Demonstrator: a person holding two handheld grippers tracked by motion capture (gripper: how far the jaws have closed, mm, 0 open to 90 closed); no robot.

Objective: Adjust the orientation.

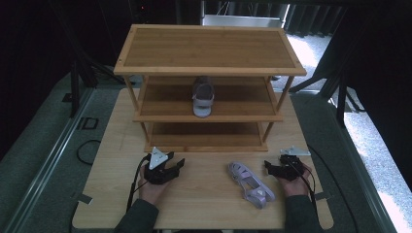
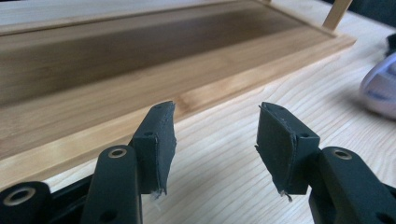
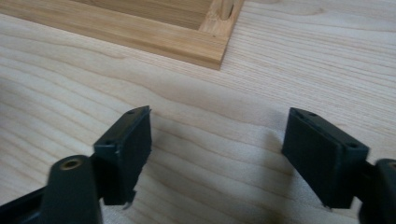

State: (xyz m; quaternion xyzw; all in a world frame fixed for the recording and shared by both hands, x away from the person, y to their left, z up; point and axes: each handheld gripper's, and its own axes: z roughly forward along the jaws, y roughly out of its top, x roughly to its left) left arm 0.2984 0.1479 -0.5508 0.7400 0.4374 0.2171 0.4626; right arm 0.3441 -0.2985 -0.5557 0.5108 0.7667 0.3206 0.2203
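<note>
Two claws, left [image 1: 177,164] and right [image 1: 270,167], gape; two sandals, apparently: table [image 1: 250,183], shelf [image 1: 202,97].

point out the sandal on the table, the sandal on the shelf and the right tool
sandal on the table [image 1: 251,183], high view, on its strapped middle
sandal on the shelf [image 1: 202,103], high view, on its pale front half
right tool [image 1: 272,167], high view, midway between its open tips

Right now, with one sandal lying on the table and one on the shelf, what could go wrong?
The sandal on the table lies at a slant, so the open right gripper might catch only a strap. The middle shelf sits under the top board, so a lifted sandal may bump it or the shelved sandal.
</note>
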